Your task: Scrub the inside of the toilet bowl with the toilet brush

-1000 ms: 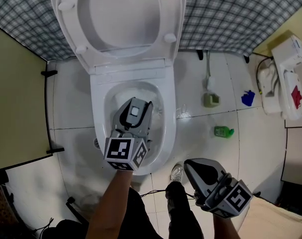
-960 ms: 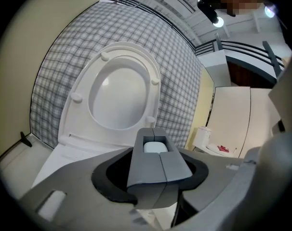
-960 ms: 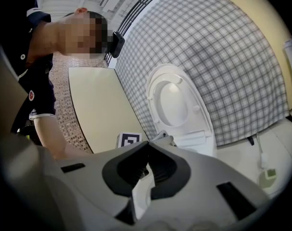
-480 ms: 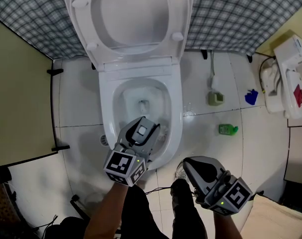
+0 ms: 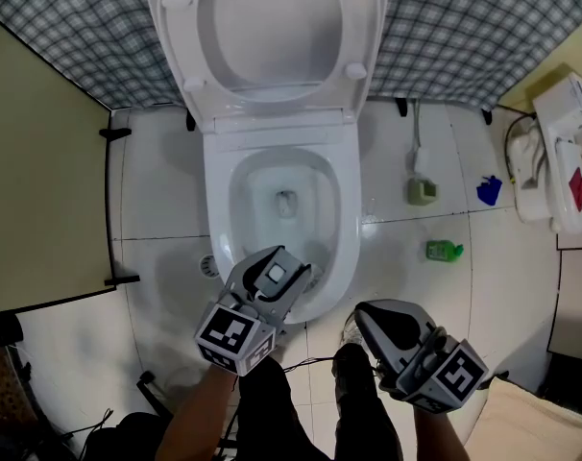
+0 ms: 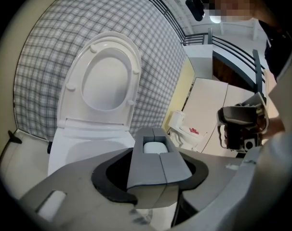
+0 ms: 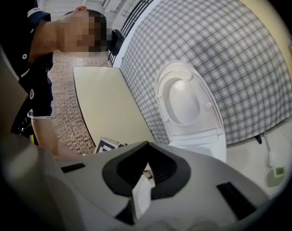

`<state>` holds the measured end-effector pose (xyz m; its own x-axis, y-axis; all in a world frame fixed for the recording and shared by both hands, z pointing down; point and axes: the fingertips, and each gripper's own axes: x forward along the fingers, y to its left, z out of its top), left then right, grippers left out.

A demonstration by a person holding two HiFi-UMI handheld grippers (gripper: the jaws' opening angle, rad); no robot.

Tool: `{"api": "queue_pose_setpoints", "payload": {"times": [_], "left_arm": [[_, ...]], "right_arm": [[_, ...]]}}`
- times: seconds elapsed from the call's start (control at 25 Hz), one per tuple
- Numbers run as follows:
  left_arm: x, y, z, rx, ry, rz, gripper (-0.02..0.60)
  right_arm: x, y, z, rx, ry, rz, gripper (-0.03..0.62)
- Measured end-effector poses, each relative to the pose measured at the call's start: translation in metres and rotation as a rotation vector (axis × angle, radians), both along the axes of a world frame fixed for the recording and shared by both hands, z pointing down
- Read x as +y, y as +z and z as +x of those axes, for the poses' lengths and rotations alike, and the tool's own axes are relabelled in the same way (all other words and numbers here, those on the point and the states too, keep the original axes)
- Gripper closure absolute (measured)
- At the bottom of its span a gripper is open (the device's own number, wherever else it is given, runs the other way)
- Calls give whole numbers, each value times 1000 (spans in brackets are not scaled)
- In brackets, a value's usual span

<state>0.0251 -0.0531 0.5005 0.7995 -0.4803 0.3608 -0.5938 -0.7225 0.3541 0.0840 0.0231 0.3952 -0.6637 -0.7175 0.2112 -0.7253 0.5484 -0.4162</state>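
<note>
While left tongs [image 5: 283,262] are clenching the toilet brush [image 5: 275,275] at the toilet bowl's [image 5: 219,209] near rim, right tongs [image 5: 368,317] are idling shut, empty, beside it; I'm judging the brush needs pushing deeper, pressing firmly.

The white tiled floor [image 5: 157,286] carries the toilet [image 5: 281,152]; right of it stand a grey-green holder [image 5: 422,191] by the wall, a green bottle [image 5: 443,251] nearer me, and a blue thing [image 5: 489,190] beyond.
</note>
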Motion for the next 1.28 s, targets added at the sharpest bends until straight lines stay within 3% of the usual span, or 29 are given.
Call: {"api": "queue_pose_setpoints", "payload": {"times": [0.16,0.48,1.04,1.16,1.28], "left_arm": [[13,-8,2,-55,86,10,371],[11,-5,-23,-168,116,1,371],[-13,-2,-69,-317,18,31,374],[-16,-4,-77,-395,27,70,374],[-21,0,-86,-539,58,134,371]], "right_arm": [[0,-3,-2,3,-6,4,594],[2,-5,-15,-11,-17,9,594],[2,-5,-18,-9,-29,5,594],[1,-6,-22,-10,-34,9,594],[-1,-7,-26,-11,-36,9,594]]}}
